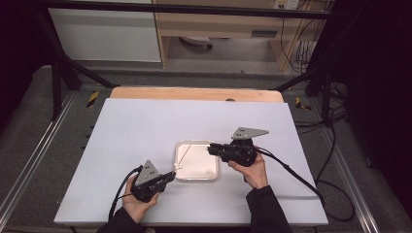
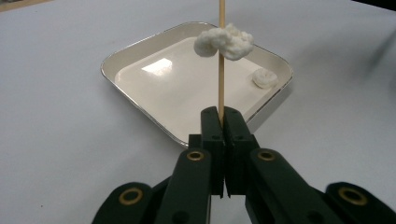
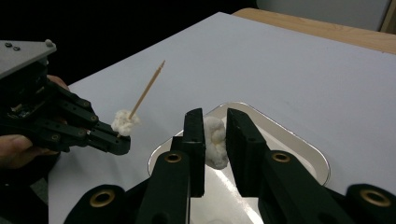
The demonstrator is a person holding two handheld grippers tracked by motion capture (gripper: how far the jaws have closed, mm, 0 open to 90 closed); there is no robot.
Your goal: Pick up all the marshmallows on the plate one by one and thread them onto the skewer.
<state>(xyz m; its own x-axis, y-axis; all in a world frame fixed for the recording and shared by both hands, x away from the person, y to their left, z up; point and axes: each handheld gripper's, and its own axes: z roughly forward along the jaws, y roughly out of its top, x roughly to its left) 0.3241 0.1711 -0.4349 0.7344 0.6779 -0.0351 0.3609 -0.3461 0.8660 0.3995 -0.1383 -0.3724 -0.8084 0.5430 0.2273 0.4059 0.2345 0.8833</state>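
Note:
My left gripper point(image 2: 223, 114) is shut on the lower end of a thin wooden skewer point(image 2: 221, 79), which stands up from its jaws. A white fluffy lump point(image 2: 225, 43) is speared on the skewer partway up. In the high view this gripper point(image 1: 172, 174) sits at the near left corner of a white square tray point(image 1: 196, 178). My right gripper point(image 3: 215, 114) is shut on a second white fluffy lump point(image 3: 215, 142) and holds it over the tray point(image 3: 289, 149), facing the left gripper point(image 3: 122, 142) and its skewer point(image 3: 148, 88). A third lump point(image 2: 264, 78) lies in the tray.
The tray stands near the middle front of a white sheet point(image 1: 145, 126) laid over a wooden table point(image 1: 194, 93). Cables point(image 1: 291, 172) trail from both grippers toward the front edge. Dark frame bars point(image 1: 63, 68) stand beyond the table's far corners.

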